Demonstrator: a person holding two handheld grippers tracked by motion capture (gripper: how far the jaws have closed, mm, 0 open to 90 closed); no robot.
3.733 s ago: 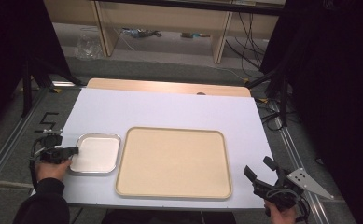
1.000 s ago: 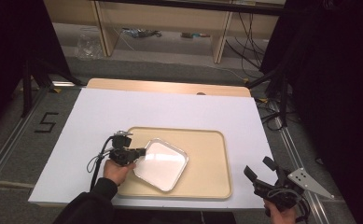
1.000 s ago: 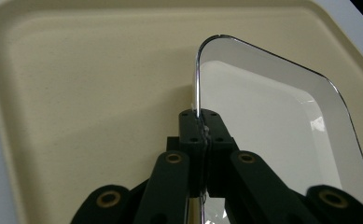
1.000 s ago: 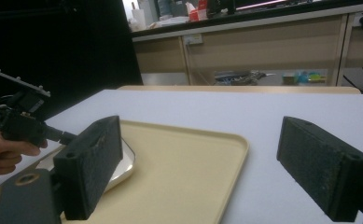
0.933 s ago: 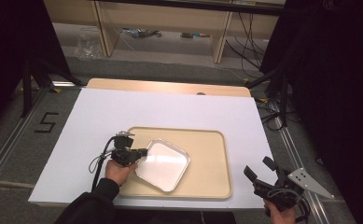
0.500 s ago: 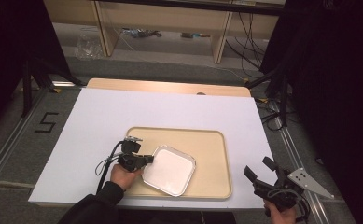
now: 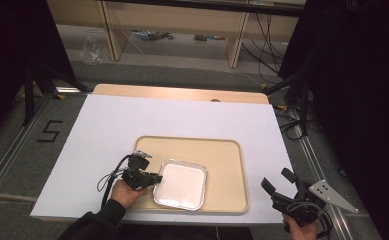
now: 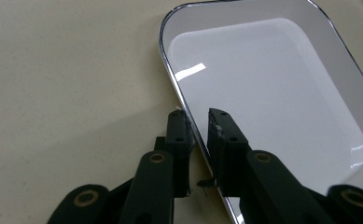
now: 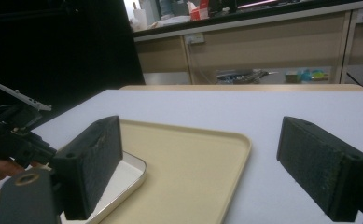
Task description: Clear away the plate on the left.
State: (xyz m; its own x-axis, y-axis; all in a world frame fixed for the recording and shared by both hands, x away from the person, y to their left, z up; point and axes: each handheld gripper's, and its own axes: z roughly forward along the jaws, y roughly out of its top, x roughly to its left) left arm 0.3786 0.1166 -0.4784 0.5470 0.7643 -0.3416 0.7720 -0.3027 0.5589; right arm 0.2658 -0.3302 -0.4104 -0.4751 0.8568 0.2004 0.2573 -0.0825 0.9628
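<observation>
A small square metal tray (image 7: 181, 184) lies flat inside the big beige tray (image 7: 222, 155), in its front left part. My left gripper (image 7: 157, 178) sits at the metal tray's left rim. In the left gripper view, the jaws (image 8: 198, 114) straddle that shiny rim (image 8: 170, 79) and have just been opening. The rim runs between them with a gap at the right pad. My right gripper (image 7: 276, 178) hovers at the table's front right corner, open wide with nothing between its pads (image 9: 200, 123). From there I also see the metal tray (image 9: 128, 175) and the left gripper (image 9: 16, 135).
The beige tray rests on a white table top (image 7: 107, 125) with a wooden strip (image 7: 182, 93) along the far edge. Shelving and loose cables (image 7: 152, 36) lie on the floor beyond. A "5" mark (image 7: 49, 131) is on the floor at left.
The left gripper carried the metal tray from the white table top onto the beige tray, then slid it right and toward the front edge. The right gripper stayed put.
</observation>
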